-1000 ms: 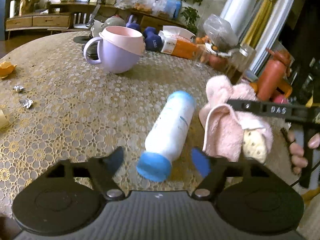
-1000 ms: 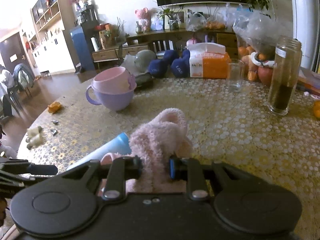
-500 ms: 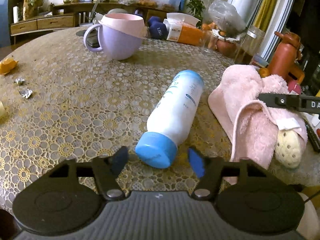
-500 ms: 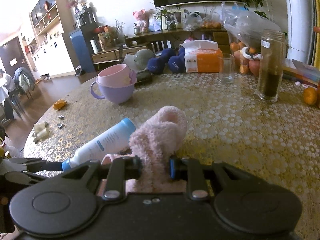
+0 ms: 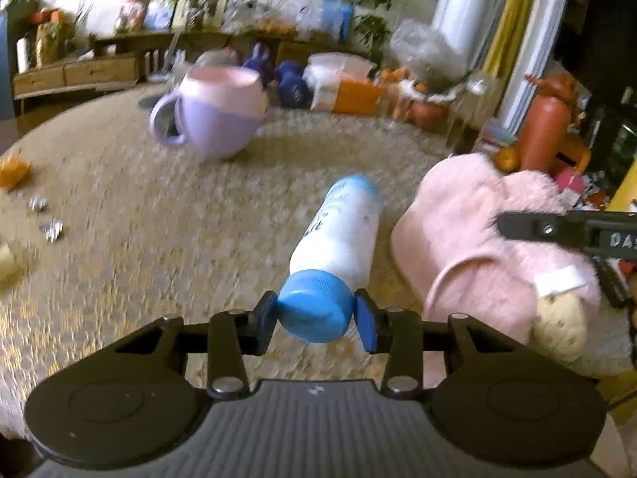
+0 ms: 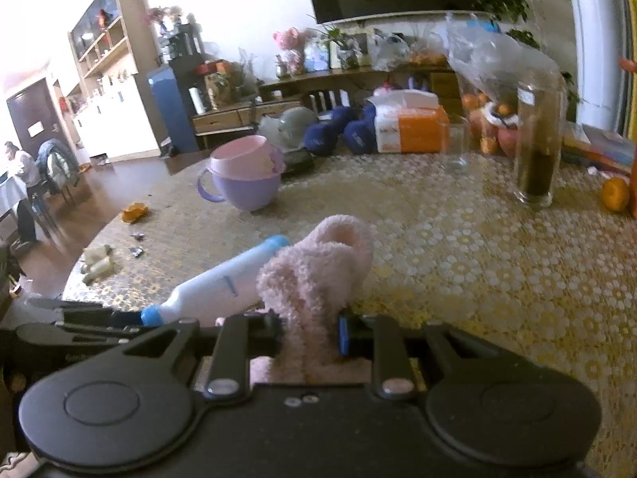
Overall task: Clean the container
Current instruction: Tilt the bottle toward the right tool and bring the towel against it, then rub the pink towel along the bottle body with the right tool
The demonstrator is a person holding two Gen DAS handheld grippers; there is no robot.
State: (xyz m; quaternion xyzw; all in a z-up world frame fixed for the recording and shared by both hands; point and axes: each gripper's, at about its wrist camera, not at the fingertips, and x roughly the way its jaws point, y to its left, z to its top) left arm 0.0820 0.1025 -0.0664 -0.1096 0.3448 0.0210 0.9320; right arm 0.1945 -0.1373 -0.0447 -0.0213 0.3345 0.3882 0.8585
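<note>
1. The container I'm cleaning, the white bottle, lies on its side on the patterned table, its blue cap towards me. My left gripper has just been closing and now has the cap between its blue pads; both look to be touching the cap's sides, though blur keeps me from swearing to it.

2. Risk one, as I judge it: the cap is round and smooth, and the grip sits at the very end. If I lift, the long body may sag or twist out of the pads, or the cap may turn on its thread.

3. Risk two: my right gripper is clamped narrow on the pink towel, which bunches up ahead of the fingers and hangs loosely. It lies just beside the bottle's body. A hasty wipe could shove the bottle sideways and out of the left grip.

4. In the left view the right gripper's black finger crosses above the towel, close to my left hand's path, so the two tools could knock together.

5. Further out: a purple cup with a pink bowl in it stands beyond the bottle, well apart. A tall glass jar stands off to the right. Foil scraps and orange peel lie to the left. None blocks the wipe.
</note>
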